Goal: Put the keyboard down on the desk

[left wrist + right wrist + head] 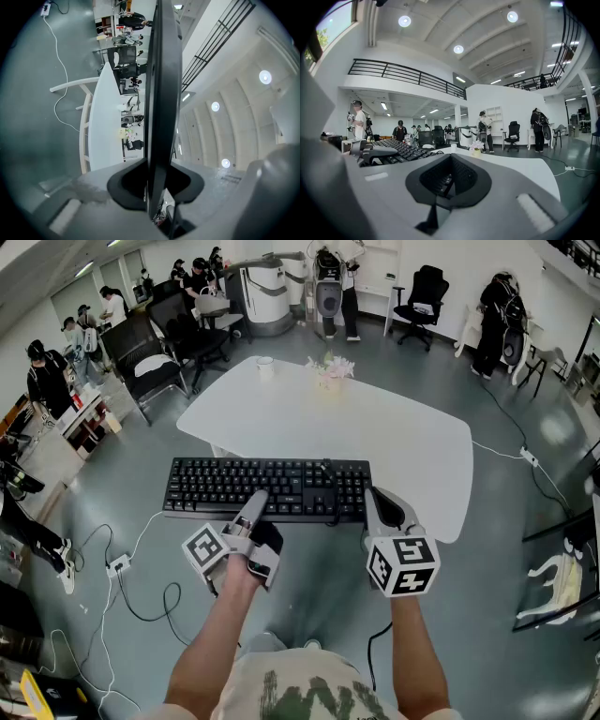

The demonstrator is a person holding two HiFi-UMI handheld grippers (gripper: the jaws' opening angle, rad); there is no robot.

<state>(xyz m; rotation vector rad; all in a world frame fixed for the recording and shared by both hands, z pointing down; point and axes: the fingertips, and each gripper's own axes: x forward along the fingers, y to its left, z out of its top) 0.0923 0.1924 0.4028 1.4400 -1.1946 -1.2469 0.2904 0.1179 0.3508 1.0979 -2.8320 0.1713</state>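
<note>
A black keyboard (pixel 267 486) hangs level in the air at the near edge of the white desk (pixel 375 437), partly over the grey floor. My left gripper (pixel 255 507) is shut on its front edge left of the middle. In the left gripper view the keyboard (pixel 161 93) runs edge-on between the closed jaws of that gripper (pixel 157 187). My right gripper (pixel 373 507) holds the keyboard's right front corner. From the right gripper view, keys of the keyboard (pixel 393 149) show to the left and inside the notch of the right gripper (pixel 447 180).
On the desk's far side stand a white cup (pixel 265 367) and a small pot of flowers (pixel 330 371). Black office chairs (pixel 159 357) stand beyond the desk at the left. Cables (pixel 122 563) lie on the floor to my left. People stand round the room's edges.
</note>
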